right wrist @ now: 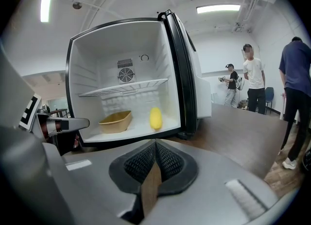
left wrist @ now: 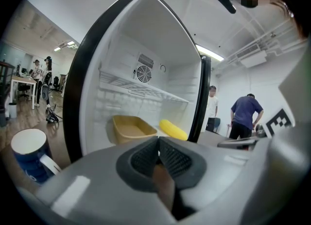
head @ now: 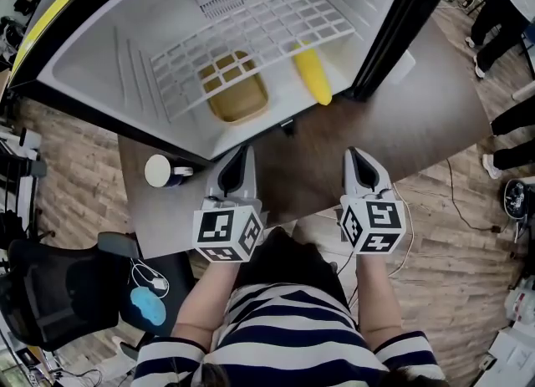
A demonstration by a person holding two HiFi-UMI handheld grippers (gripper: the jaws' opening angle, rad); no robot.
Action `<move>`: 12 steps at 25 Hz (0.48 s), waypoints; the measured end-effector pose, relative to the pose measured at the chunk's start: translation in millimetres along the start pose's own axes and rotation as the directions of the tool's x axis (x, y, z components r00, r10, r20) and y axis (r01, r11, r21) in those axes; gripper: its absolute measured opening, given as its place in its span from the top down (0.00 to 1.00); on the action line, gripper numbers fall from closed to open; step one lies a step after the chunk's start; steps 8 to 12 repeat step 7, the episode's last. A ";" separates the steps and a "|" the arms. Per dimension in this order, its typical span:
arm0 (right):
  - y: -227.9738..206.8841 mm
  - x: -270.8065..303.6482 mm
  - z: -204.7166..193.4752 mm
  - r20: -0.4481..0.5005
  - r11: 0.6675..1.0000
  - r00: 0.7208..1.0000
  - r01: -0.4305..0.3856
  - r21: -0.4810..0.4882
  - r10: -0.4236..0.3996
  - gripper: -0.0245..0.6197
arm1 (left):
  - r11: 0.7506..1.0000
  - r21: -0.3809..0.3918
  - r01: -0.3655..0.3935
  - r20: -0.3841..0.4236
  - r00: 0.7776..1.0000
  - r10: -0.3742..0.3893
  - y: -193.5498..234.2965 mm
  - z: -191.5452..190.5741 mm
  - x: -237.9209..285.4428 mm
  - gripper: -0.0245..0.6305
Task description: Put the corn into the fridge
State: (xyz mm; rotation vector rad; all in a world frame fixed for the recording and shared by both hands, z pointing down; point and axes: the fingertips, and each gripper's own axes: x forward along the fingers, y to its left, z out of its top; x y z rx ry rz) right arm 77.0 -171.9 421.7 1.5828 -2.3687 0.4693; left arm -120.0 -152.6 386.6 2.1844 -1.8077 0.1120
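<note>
Corn (head: 312,76) lies on the floor of the fridge (head: 109,59), right-hand side under the wire shelf (head: 251,30), beside the yellow tray (head: 236,93) and close to the front lip. Left gripper (head: 236,168) and right gripper (head: 355,155) both hang just in front of the fridge opening, jaws pressed together with nothing between the pads, so both are empty. Placement looks done; the fridge door (head: 393,34) stands wide open. Risks, as judged: the corn is round and sits near the lip on the door side, so a jolt to the fridge or a hard door swing might roll it forward, where it could catch in the closing door or drop out. Swinging the door with the jaws pressed together gives only a push contact, which may slip off the edge. The blue mug (head: 160,170) stands just left of the fridge and near the left gripper; a careless sweep could tip it. Surface: dark wood-grain table (head: 435,93) carrying the fridge. Room: open office, plank floor, people standing well off to the right of the fridge.
</note>
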 end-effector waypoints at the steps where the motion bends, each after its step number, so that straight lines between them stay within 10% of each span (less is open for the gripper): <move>1: -0.1 0.0 -0.4 0.000 1.000 1.000 0.000 0.001 0.000 0.98 | 1.000 0.001 0.001 -0.002 1.000 -0.001 -0.3 -0.4 0.2 0.96; 12: 3.2 -0.3 -0.1 -0.002 1.000 1.000 -0.009 0.001 0.009 0.98 | 1.000 0.003 0.003 -0.012 1.000 -0.003 -1.3 -1.3 -0.5 0.96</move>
